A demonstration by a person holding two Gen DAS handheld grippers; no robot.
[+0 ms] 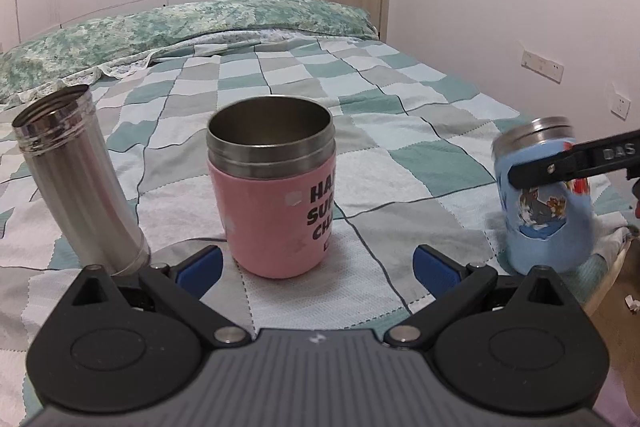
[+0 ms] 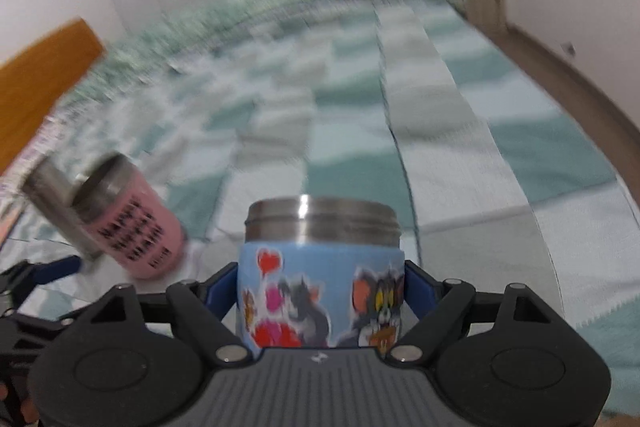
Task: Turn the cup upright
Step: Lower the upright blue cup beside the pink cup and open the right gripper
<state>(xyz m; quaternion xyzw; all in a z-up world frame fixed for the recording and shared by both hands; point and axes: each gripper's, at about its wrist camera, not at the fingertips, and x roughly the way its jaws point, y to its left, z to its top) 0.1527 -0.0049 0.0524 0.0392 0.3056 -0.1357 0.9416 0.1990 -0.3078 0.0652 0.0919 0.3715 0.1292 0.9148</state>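
Note:
A blue cartoon-printed cup with a steel rim sits between the blue pads of my right gripper, which is shut on it. In the left wrist view the same blue cup is at the far right, rim up and slightly tilted, with a black finger across it, near the bed edge. A pink cup with black lettering stands upright, open end up, just ahead of my left gripper, which is open and empty. The pink cup also shows in the right wrist view.
A tall steel flask without a lid stands leaning at the left on the checked bedspread. The bed edge is just right of the blue cup. A pillow lies at the far end.

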